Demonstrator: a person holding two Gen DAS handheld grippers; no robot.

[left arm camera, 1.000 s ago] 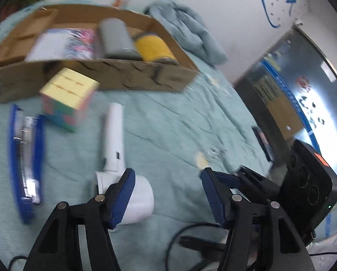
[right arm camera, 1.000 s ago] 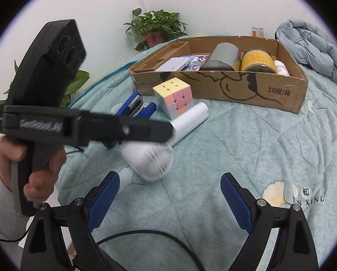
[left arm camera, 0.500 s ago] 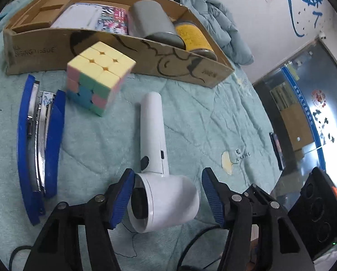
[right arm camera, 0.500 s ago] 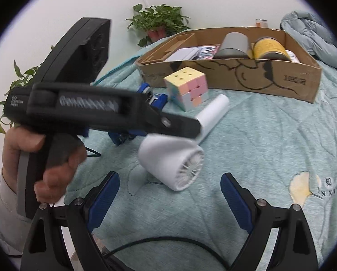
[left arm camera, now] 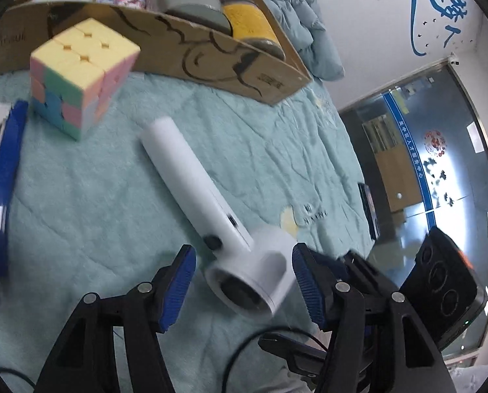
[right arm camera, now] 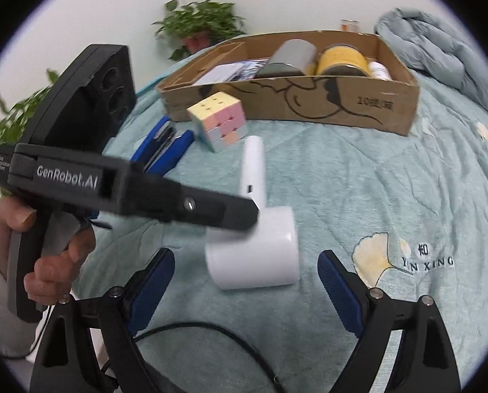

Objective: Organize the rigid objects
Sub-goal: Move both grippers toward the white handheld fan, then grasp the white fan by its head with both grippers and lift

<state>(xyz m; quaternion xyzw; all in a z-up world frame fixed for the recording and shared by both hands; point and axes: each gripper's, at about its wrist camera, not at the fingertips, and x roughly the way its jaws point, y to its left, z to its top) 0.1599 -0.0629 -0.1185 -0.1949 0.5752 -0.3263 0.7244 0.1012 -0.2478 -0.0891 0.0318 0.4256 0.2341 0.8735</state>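
Left gripper [left arm camera: 244,281] fingers spread astride the hair dryer [left arm camera: 250,271] head, not touching; right gripper [right arm camera: 245,290] fingers closing, nothing between; bed [right arm camera: 342,180] bare rightward.

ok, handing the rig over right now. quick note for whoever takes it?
Left gripper: open, jaws either side of the white dryer head, not gripping.
Right gripper: empty, jaws closing, just short of the dryer.
Box already holds a grey can, yellow can, a booklet.
Still on the blanket: dryer, cube, stapler.
Next, probably: close left on the dryer and box it.
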